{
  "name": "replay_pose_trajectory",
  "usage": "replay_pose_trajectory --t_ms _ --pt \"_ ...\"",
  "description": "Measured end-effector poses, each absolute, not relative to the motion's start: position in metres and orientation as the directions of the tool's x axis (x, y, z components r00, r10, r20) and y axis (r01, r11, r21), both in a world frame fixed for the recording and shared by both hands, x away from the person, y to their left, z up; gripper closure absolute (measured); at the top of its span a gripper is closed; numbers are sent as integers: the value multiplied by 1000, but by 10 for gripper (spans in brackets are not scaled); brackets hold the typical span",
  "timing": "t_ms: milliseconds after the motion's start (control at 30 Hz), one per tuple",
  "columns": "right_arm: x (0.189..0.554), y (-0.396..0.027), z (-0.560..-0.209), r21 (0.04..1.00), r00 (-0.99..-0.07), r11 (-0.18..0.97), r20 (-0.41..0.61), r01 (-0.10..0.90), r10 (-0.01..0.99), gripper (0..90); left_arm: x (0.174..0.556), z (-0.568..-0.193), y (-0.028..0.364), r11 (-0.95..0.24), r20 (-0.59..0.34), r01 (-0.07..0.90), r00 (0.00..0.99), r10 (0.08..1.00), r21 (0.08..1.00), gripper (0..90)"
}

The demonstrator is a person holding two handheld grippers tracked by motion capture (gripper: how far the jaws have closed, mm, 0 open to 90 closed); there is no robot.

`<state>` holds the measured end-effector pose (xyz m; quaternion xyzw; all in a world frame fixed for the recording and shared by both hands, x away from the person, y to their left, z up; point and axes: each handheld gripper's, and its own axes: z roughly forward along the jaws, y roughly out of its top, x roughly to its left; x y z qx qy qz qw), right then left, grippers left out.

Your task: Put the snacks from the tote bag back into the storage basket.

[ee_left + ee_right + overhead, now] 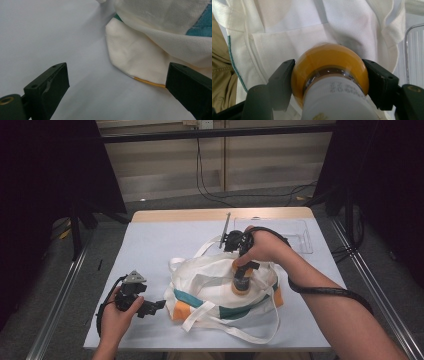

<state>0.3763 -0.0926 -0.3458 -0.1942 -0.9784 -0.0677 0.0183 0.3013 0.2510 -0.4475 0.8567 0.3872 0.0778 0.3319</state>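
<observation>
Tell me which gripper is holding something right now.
The right gripper: its jaws clamp an amber bottle over the white bag. The left gripper stands open beside the bag's corner, holding nothing.

place: lab recording bay | evidence: black curtains (45, 180) on both sides | metal frame rail (215, 132) | loose cables (210, 190) on floor

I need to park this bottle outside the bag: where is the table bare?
Bare: the table left of the bag, and the front strip right of the straps. Crowded: the middle, where the right gripper holds the bottle; a clear tray fills the far right corner.
</observation>
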Motion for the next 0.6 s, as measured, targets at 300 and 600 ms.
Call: replay_pose_trajectory --t_ms 300,600 --pt "377 -91 -341 117 -922 914 63 387 382 305 301 -448 250 -469 -120 608 683 721 641 46" --pt "378 -89 -333 107 -918 912 70 395 390 305 302 -447 251 -477 -125 610 688 715 632 46"
